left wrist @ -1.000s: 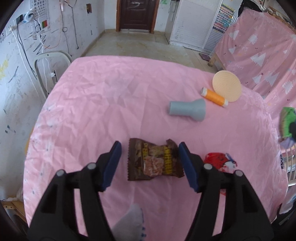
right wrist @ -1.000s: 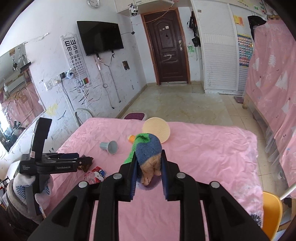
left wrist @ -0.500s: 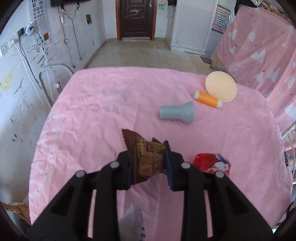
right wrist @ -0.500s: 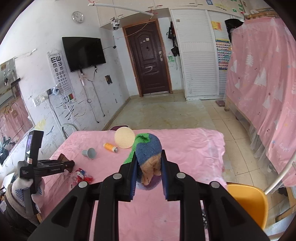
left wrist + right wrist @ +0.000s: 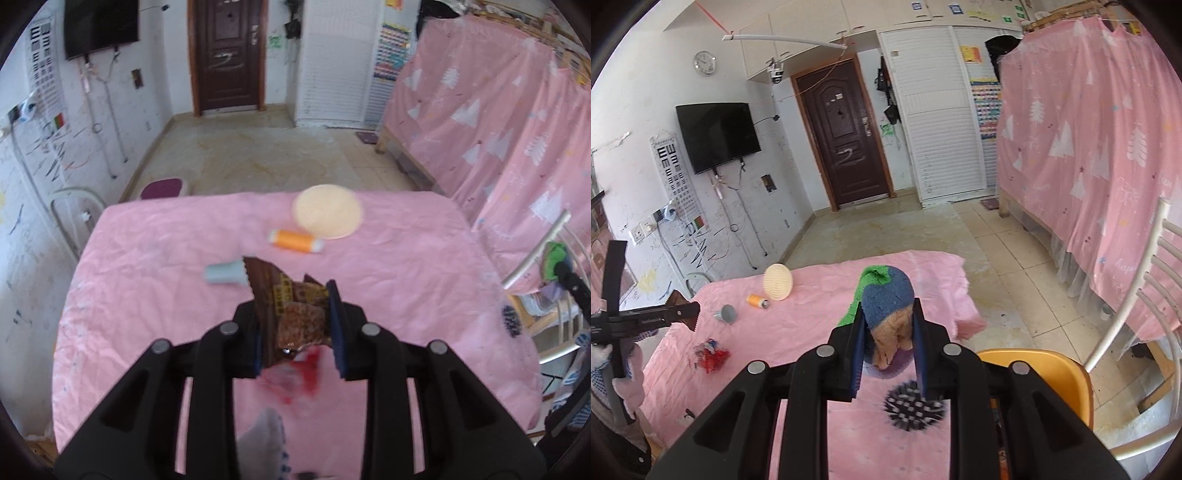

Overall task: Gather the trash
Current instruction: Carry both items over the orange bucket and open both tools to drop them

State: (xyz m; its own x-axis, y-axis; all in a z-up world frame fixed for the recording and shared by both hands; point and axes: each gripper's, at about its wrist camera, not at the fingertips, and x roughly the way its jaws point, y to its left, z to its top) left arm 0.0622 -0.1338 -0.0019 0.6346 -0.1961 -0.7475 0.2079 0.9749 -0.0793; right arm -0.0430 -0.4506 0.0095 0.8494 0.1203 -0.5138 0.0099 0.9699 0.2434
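Left wrist view: we see the left gripper (image 5: pixel 295 325) at lower centre of the frame, its jaws pinching a brown snack wrapper (image 5: pixel 291 306) that stands up between the blue pads, clear of the worktop (image 5: pixel 147 295), which is draped in a wrinkled pink cloth. Just below the wrapper, blurred, lies a red wrapper (image 5: pixel 299 373) on the cloth. Above and to the left, partly hidden by the brown wrapper, lies a grey funnel-shaped piece (image 5: pixel 225 273). Further up, near the far edge, an orange spool (image 5: pixel 295 240) lies on its side just beside a cream round disc (image 5: pixel 327 211). At the right edge of the frame we glimpse the right gripper (image 5: pixel 565 273) with something green in it.

Right wrist view: we see the right gripper (image 5: pixel 888 332) at lower centre, its jaws pressed onto a wad of cloth (image 5: pixel 886 306) in green, blue and tan. Below the jaws a black spiky ball (image 5: pixel 914 410) rests on the pink cloth, and an orange chair (image 5: pixel 1041 369) stands at lower right. At the left edge the left gripper (image 5: pixel 685 310) carries the brown wrapper above the worktop, held by a gloved hand (image 5: pixel 602 354). The red wrapper (image 5: pixel 711 354) lies on the cloth at left centre, with the grey piece (image 5: pixel 727 314), spool (image 5: pixel 757 301) and disc (image 5: pixel 778 281) beyond it.
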